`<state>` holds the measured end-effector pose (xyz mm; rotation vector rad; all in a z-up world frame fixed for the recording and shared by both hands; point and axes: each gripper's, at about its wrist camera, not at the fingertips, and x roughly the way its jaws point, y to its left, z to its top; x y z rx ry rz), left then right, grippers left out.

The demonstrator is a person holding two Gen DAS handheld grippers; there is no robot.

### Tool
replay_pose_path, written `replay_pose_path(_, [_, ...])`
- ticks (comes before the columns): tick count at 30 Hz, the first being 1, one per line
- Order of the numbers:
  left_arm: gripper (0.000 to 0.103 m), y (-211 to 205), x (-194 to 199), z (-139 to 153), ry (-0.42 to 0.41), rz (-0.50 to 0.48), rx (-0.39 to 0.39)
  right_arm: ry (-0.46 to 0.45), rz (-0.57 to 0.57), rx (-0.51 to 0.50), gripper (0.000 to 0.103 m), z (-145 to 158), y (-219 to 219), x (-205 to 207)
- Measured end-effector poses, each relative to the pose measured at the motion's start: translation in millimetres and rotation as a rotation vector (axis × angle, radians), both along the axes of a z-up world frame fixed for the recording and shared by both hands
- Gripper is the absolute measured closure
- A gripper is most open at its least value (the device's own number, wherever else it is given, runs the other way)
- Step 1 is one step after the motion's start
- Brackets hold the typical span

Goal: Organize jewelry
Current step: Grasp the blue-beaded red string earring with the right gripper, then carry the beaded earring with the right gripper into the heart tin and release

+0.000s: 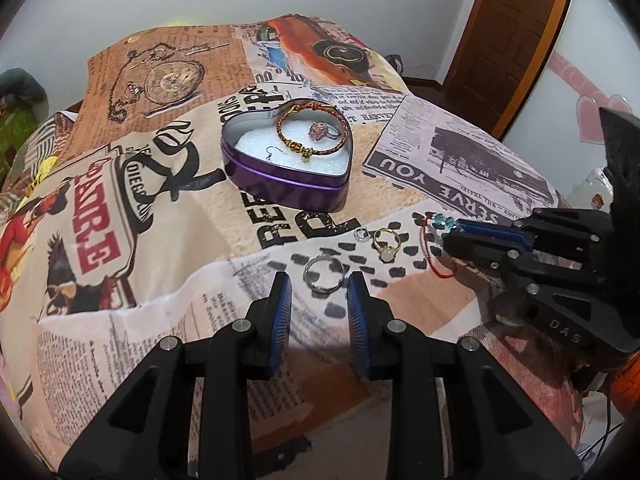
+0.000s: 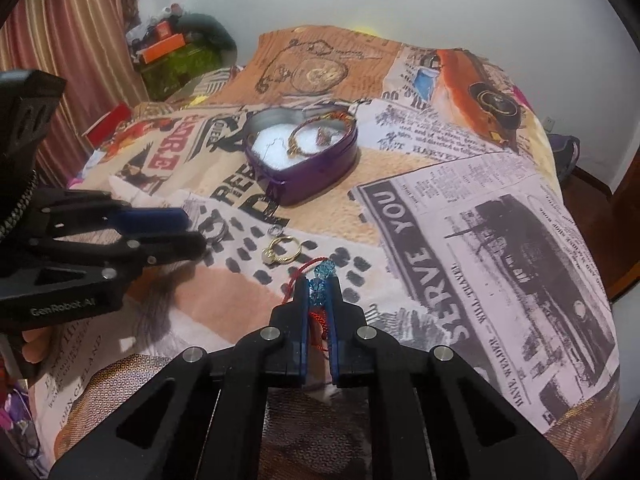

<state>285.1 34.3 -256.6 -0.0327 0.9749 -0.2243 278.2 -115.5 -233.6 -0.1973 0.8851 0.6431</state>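
Note:
A purple heart-shaped tin holds a braided gold-and-red bracelet, a pink-stone ring and an earring hook on white foam. On the cloth lie a silver ring, a gold ring with a pale stone and a small silver piece. My left gripper is open around the silver ring. My right gripper is shut on a red cord bracelet with blue beads.
A printed newspaper-pattern cloth covers the table. A brown door stands at the back right. Clutter with an orange box and a striped curtain lie at the far left.

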Motion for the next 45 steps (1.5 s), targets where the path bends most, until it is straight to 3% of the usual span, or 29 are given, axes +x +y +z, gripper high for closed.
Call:
replay_pose_path(5, [0.076, -4.0, 5.6, -2.3, -0.006, -0.005, 0.006, -0.007, -0.006, 0.007, 0.096, 3.6, -3.9, 3.5])
replay_pose_path(6, [0.083, -5.0, 5.8, -2.7, -0.008, -0.004, 0.011, -0.006, -0.008, 0.009, 0.096, 3.8, -4.3, 4.1])
replay_pose_path(17, [0.083, -1.2, -5.0, 13.1, -0.059, 0.022, 0.041, -0.019, -0.027, 0.035, 0.096, 17.8, -4.9, 7.5])
replay_pose_path(34, [0.083, 19.8, -16.3, 88.7, -0.217, 0.090, 0.011, -0.153, -0.030, 0.093, 0.096, 86.0, 9.1, -0.5])
replay_pose_path(45, [0.083, 34.3, -10.6, 107.6, -0.283, 0.122, 0.006, -0.205, -0.029, 0.157, 0.096, 111.0, 24.5, 8.2])
